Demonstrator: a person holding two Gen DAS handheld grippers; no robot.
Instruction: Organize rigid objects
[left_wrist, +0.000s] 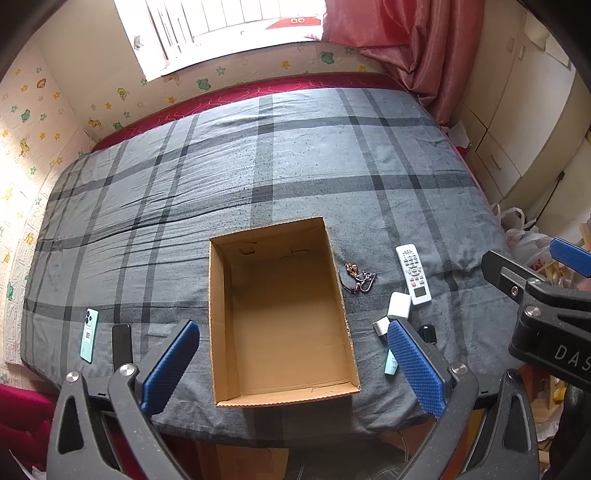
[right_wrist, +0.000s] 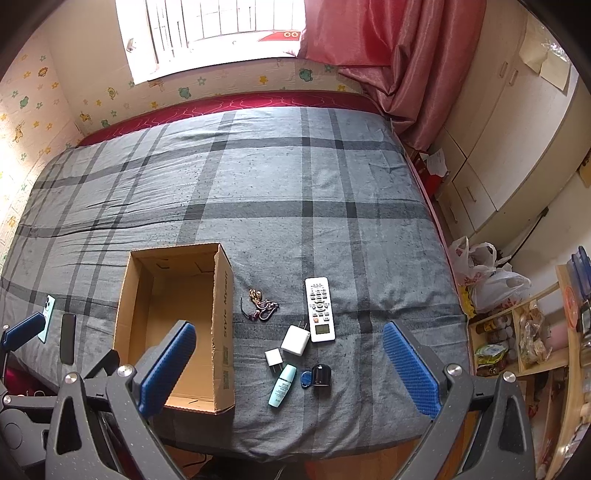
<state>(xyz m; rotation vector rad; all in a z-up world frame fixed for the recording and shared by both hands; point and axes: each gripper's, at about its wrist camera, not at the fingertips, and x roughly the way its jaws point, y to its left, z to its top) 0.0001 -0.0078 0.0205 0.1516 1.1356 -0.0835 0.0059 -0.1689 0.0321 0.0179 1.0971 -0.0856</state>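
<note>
Cardboard box (right_wrist: 173, 325) open, nothing inside, on grey plaid bed (right_wrist: 295, 206) | right of box: keyring (right_wrist: 260, 304), white remote (right_wrist: 319, 309), two chargers (right_wrist: 295, 339), teal bottle (right_wrist: 282, 384), black cap (right_wrist: 320, 374) | left of box: two phones (left_wrist: 89, 335) | left gripper (left_wrist: 291, 369) jaws apart, holding nothing | right gripper (right_wrist: 288, 369) jaws apart, holding nothing

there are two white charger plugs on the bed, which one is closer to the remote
The larger white charger, with its prongs pointing up toward the keys. It lies right beside the remote's lower end; the smaller charger sits farther down, near the teal bottle.
</note>
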